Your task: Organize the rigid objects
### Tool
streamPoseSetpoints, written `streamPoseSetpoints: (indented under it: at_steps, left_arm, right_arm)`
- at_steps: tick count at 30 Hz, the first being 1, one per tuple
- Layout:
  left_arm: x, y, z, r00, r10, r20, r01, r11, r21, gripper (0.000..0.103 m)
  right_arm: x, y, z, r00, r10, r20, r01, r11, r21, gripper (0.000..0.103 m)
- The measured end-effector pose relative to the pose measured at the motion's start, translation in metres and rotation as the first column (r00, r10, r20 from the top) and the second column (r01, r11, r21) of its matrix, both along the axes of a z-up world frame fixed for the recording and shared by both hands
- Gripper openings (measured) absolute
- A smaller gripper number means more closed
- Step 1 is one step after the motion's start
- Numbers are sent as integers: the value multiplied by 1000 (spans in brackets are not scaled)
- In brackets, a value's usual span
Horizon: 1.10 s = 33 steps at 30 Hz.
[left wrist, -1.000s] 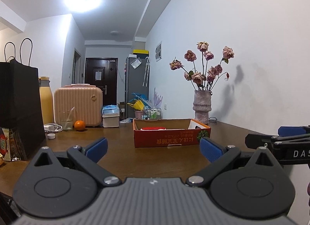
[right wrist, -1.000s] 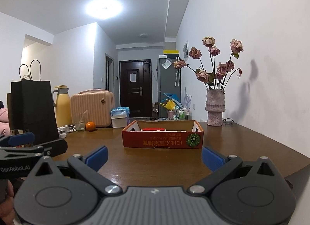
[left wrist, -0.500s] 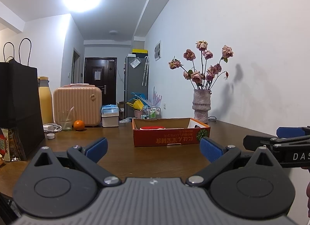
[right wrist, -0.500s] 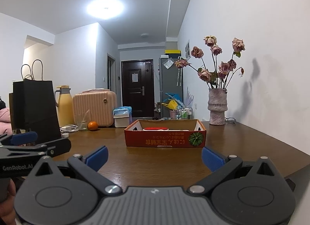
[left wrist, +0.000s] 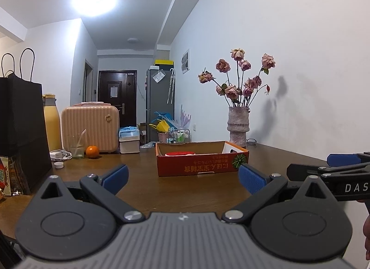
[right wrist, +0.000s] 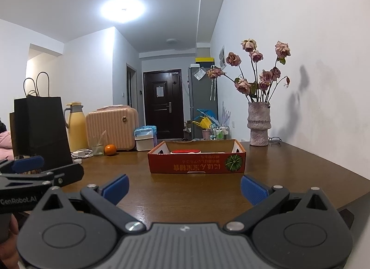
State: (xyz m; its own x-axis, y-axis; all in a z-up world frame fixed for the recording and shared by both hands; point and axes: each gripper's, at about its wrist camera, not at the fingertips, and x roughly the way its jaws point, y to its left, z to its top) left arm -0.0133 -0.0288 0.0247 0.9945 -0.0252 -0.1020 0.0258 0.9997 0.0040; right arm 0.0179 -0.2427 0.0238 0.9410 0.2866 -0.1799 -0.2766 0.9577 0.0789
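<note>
A red cardboard box (left wrist: 201, 163) (right wrist: 196, 161) stands on the brown table (left wrist: 143, 183), open at the top, with a red-topped item (left wrist: 180, 153) (right wrist: 186, 151) inside. My left gripper (left wrist: 182, 177) is open and empty, held above the table's near edge, well short of the box. My right gripper (right wrist: 183, 187) is open and empty too, beside the left one. Each gripper shows at the edge of the other's view.
At the far left stand a black paper bag (right wrist: 41, 128), a yellow thermos (right wrist: 76, 126), a pink case (right wrist: 113, 126), a glass (right wrist: 98, 145), an orange (right wrist: 109, 149) and a tissue box (right wrist: 144, 138). A vase of dried roses (right wrist: 258, 123) stands by the wall.
Both grippers have drifted slightly toward the left; the box sits a little further right in both views. Jaws stay open.
</note>
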Motion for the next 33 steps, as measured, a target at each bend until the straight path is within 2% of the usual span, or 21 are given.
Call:
streamPoseSetpoints:
  at_steps: [33]
  left_arm:
    - [2, 2, -4, 1000, 3, -1, -3, 1000, -6, 103]
  right_arm:
    - [1, -4, -3, 1000, -5, 2, 5, 1000, 15, 103]
